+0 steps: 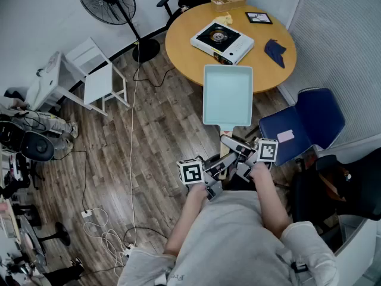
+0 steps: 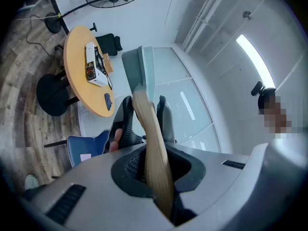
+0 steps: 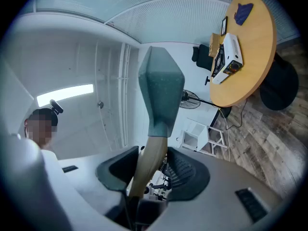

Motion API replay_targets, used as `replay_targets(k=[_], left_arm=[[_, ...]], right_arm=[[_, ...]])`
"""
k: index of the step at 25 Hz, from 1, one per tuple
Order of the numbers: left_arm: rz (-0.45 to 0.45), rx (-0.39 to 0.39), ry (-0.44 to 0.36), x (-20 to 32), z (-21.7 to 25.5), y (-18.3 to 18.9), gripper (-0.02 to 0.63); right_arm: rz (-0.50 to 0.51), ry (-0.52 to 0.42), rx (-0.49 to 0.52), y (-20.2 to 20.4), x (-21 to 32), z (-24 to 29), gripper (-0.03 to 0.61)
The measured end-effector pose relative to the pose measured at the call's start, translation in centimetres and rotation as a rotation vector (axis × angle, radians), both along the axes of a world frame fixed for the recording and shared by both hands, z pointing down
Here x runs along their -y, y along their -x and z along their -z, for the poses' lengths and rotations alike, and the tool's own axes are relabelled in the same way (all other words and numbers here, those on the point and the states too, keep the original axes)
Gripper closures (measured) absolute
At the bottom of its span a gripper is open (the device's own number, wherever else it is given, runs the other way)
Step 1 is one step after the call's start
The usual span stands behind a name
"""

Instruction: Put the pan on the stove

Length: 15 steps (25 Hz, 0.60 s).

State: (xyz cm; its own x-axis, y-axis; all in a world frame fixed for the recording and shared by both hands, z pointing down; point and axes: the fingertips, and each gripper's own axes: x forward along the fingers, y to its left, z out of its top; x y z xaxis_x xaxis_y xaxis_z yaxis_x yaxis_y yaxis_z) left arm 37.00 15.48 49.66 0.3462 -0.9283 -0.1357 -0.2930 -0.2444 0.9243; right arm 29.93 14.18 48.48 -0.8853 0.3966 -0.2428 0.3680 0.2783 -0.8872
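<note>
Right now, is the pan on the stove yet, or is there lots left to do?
Not yet. Done: the pan is picked up. In hand: the left gripper and right gripper both hold its wooden handle, and it hangs at the near edge of the round table. Left: carry it on to the stove, which has nothing on it, set it down and let go.

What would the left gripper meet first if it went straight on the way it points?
The pan it holds leads; ahead lies the table, probably its near edge or the stove; height unclear.
</note>
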Motion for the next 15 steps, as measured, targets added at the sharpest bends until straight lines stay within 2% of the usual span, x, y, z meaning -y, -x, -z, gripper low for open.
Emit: replay_targets(k=[3, 6, 9, 12, 15], left_arm=[[0.012, -0.002, 0.014, -0.5, 0.1, 0.8, 0.554], [0.009, 0.092, 0.073, -0.5, -1.0, 2.1, 0.554], [0.025, 0.173, 0.119, 1.1, -1.4, 5.3, 0.552], [0.051, 0.169, 0.115, 3.8, 0.5, 8.7, 0.552], [0.057, 0.154, 0.113, 5.6, 1.8, 10.5, 0.552]], right_arm=[[0.001, -0.01, -0.01, 0.8, -0.6, -0.2, 0.393], [0.001, -0.047, -0.04, 2.1, -0.5, -1.0, 0.393], [-0.005, -0.069, -0.073, 5.0, 1.7, -1.5, 0.397], [-0.024, -0.002, -0.072, 8.5, 4.3, -0.2, 0.399], [-0.052, 0.059, -0.052, 10.5, 5.9, 1.1, 0.4]])
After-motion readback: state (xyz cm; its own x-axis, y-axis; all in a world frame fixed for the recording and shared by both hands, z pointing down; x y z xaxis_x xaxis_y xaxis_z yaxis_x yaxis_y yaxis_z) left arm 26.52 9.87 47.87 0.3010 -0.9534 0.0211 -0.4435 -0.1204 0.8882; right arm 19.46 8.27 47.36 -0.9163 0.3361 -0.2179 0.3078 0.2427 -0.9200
